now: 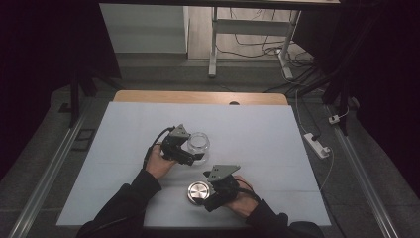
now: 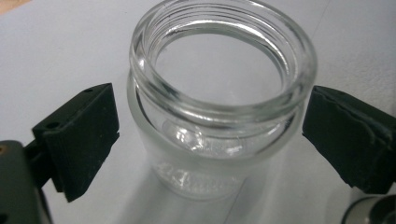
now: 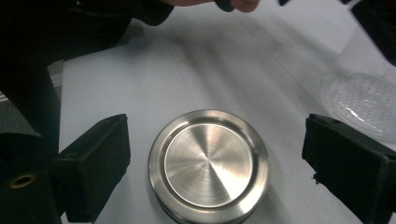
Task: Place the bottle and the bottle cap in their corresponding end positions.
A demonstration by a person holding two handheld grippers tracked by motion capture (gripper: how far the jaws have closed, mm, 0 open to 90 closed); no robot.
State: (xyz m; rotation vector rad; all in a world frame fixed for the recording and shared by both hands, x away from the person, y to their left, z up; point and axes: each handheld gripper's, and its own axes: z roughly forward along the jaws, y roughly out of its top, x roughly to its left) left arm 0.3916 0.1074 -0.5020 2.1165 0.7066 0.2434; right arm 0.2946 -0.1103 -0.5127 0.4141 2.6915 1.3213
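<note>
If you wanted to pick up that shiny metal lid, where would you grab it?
Probably by its round rim, coming straight down from above. The metal lid lies flat on the white table cover, so only its edge offers two opposite sides. The right hand-held gripper already has open jaws on either side, clear of the rim.

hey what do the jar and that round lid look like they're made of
Jar: clear glass, it seems; you see the table through it, and its threaded rim glints. Lid: probably brushed steel or similar metal; silvery, with fine concentric lines.
</note>
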